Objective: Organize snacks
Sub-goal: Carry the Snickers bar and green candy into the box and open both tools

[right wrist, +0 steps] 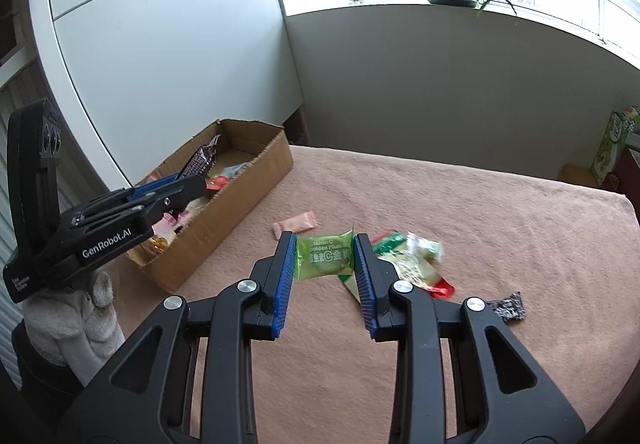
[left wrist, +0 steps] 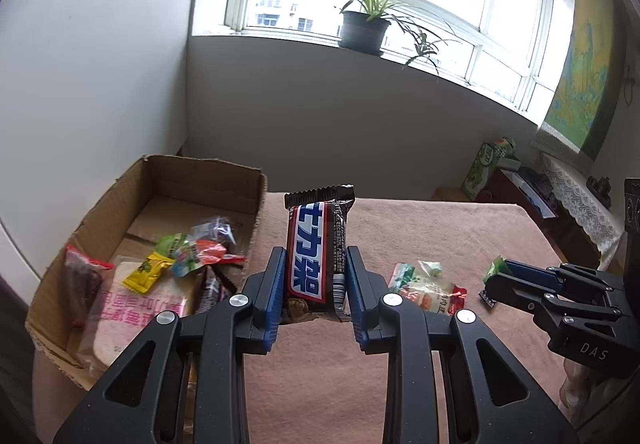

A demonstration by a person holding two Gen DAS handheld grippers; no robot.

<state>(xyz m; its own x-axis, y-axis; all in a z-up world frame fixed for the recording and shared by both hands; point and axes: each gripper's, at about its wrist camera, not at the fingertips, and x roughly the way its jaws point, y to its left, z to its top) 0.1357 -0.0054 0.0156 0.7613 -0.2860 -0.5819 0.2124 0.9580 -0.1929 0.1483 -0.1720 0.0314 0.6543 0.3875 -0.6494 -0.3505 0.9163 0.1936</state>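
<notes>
1. Snacks are split between a cardboard box (left wrist: pixel 160 204) at the left of the counter (left wrist: pixel 440 244) and a loose group on its pink cloth.
2. A brown chocolate bar (left wrist: pixel 318 256) with blue-and-white lettering is clamped upright between the fingers of the left gripper (left wrist: pixel 314 284), raised above the counter just to the right of the box.
3. A green plum candy packet (right wrist: pixel 325 258) is pinched between the blue pads of the right gripper (right wrist: pixel 325 268), above the cloth.
4. Inside the box, a yellow packet (left wrist: pixel 144 270), a pink-printed bag (left wrist: pixel 140 308) and several small wrapped sweets are seen.
5. On the cloth, a pink sachet (right wrist: pixel 295 223), a red-and-green pack (right wrist: pixel 416 268) and a dark wrapper (right wrist: pixel 508 306) are left lying near the right gripper.
6. A potted plant (left wrist: pixel 366 24) is set on the windowsill behind.
</notes>
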